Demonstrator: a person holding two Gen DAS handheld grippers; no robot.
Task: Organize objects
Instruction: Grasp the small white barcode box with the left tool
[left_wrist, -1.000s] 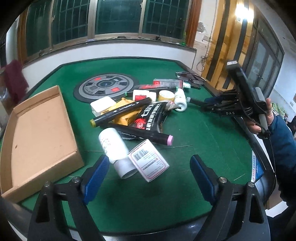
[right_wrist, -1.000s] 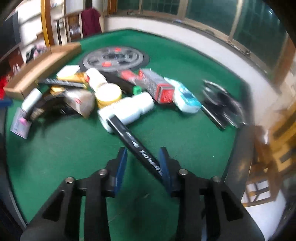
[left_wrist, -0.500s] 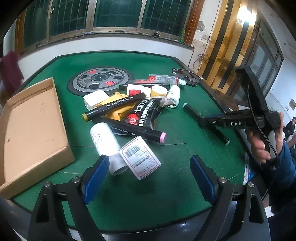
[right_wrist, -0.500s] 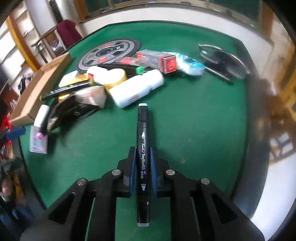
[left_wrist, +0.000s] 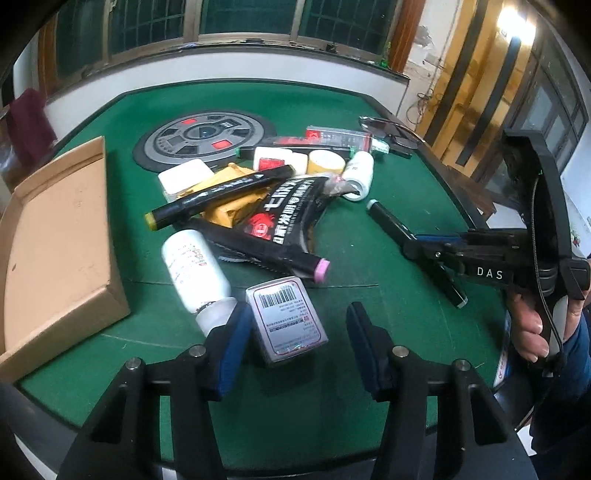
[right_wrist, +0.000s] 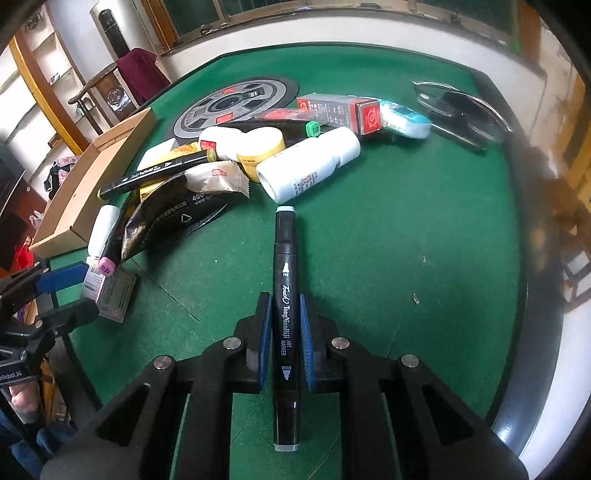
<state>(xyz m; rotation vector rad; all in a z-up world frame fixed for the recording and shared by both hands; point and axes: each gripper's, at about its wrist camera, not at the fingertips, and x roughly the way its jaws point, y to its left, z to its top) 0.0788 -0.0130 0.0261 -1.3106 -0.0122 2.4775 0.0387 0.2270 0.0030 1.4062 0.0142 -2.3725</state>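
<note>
Already the right gripper (right_wrist: 283, 339) pinches a black marker (right_wrist: 284, 295) at mid-barrel, above the green table (right_wrist: 388, 229) just short of the pile. The left gripper (left_wrist: 297, 336) is closing around a barcoded box (left_wrist: 286, 319), pads apparently not yet pressing. Next, probably, both items go to the cardboard tray (left_wrist: 55, 236).

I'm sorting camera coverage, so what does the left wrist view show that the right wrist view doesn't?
Only the left wrist view shows the barcode face of the small box, which lies between the left gripper fingers as they close, not yet pressing it.

Only the right wrist view shows the printed lettering on the black marker that the right gripper is shut on.

Both show the cardboard tray and the pink-capped marker.
</note>
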